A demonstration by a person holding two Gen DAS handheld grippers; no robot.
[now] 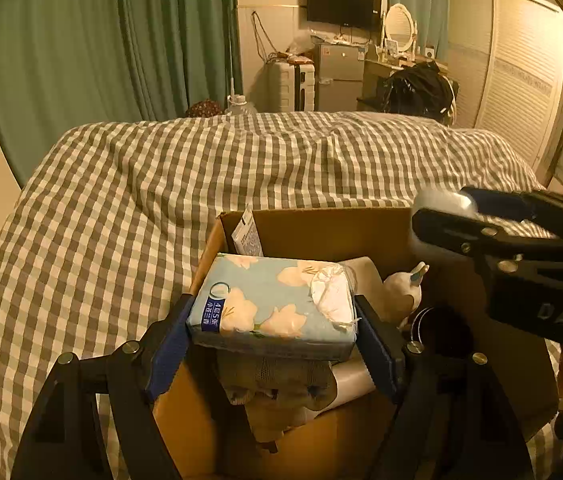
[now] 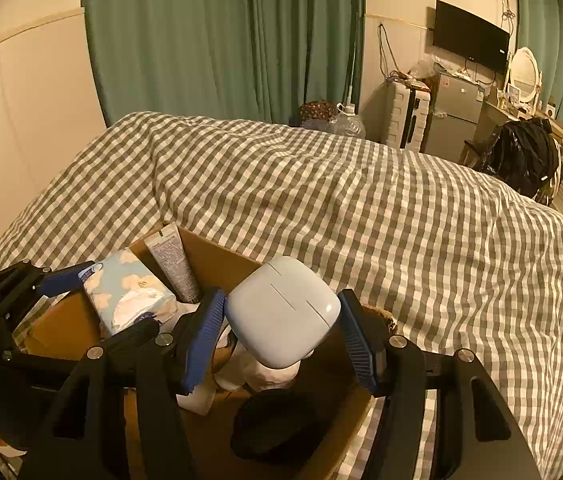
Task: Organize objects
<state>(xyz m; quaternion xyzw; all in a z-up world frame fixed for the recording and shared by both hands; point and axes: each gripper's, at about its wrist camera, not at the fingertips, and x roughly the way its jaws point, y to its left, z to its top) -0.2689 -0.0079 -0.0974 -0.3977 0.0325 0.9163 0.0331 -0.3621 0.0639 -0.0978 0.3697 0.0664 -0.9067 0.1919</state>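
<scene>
Fig.: my L gripper (image 1: 273, 336) clamps tissue pack (image 1: 273, 304), R gripper (image 2: 281, 328) clamps pale-blue case (image 2: 281, 312), both over cardboard box (image 1: 321, 232).

The right gripper (image 2: 281, 332) is gripping a pale blue rounded case (image 2: 281, 312) between its 2 blue-padded jaws, above an open cardboard box (image 2: 217, 256) sitting on a checked bed cover (image 2: 401, 216). At left, the left gripper (image 2: 93, 300) is clamping a floral tissue pack (image 2: 129, 292). A printed tube (image 2: 173, 264) is leaning upright against the box's far wall.
</scene>
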